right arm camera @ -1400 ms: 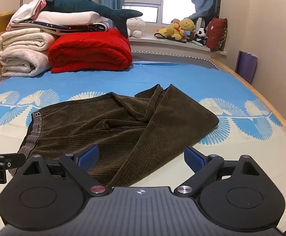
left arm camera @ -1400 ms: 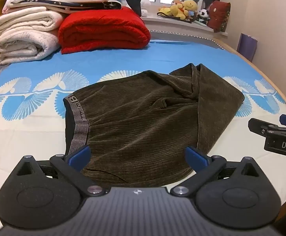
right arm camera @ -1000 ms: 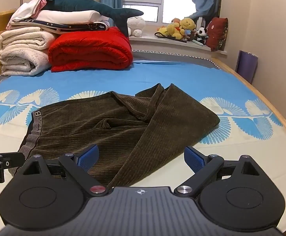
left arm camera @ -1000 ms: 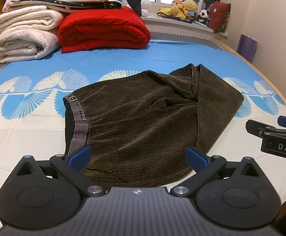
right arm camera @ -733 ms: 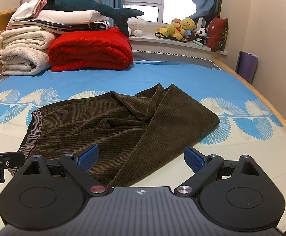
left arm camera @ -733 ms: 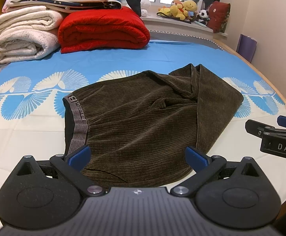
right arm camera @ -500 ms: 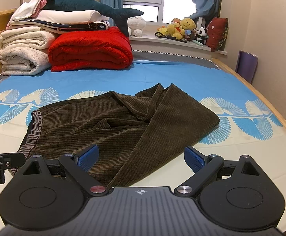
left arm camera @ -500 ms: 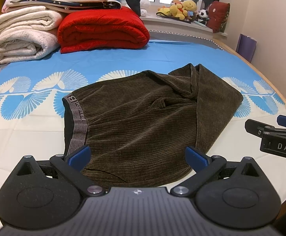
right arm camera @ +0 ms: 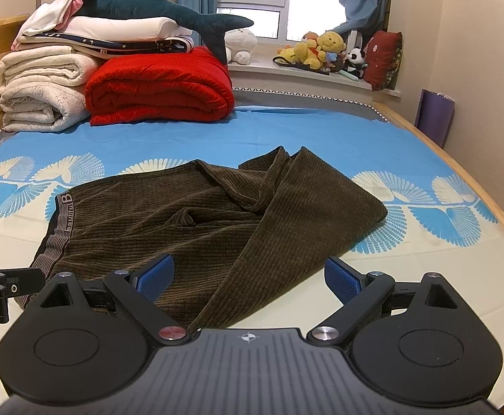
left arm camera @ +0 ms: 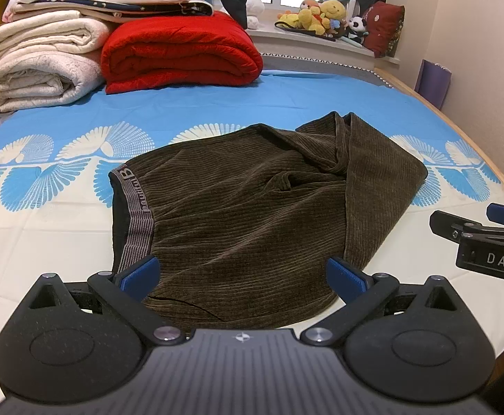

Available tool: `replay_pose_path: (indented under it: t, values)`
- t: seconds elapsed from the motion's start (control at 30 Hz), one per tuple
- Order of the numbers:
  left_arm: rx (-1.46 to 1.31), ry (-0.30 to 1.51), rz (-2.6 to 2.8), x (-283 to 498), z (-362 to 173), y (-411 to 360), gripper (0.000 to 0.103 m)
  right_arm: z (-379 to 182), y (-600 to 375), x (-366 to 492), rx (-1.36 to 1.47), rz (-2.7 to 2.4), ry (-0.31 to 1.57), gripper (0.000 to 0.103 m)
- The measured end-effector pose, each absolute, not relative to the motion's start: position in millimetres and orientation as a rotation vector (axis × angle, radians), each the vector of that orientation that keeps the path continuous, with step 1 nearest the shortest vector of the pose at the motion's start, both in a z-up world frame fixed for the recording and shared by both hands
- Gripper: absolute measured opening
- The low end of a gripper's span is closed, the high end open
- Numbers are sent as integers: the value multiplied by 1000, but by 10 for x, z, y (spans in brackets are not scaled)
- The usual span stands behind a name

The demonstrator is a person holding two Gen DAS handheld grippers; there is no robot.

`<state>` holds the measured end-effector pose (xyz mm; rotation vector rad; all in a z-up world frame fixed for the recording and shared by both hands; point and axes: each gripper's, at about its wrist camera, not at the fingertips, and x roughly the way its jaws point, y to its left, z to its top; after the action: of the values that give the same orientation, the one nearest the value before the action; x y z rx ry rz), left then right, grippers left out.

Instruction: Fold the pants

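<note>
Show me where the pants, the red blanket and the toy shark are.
pants point(left arm camera: 245, 214): left wrist view, middle of the fabric.
red blanket point(right arm camera: 158, 83): right wrist view, top fold.
toy shark point(right arm camera: 141, 7): right wrist view, body.

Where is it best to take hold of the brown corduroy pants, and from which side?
Probably the near hem of the brown corduroy pants, from the near bed edge: the left gripper, open, already faces it. The striped waistband lies flat on the left.
</note>
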<state>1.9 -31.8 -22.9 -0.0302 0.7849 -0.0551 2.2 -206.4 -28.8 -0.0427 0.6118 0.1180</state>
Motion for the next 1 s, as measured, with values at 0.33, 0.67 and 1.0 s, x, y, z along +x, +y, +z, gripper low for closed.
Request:
replay_pose_path:
  t: [0.33, 0.67, 1.0]
  values:
    - [-33, 780, -52, 16, -210, -312, 102, -297, -2057, 31, -36, 125, 614, 94]
    - [-302, 777, 33, 770, 343, 981, 24, -180, -2462, 197, 152, 38, 575, 82]
    - [-651, 1035, 129, 1325, -783, 1856, 21, -338, -2541, 1103, 127, 41, 577, 80]
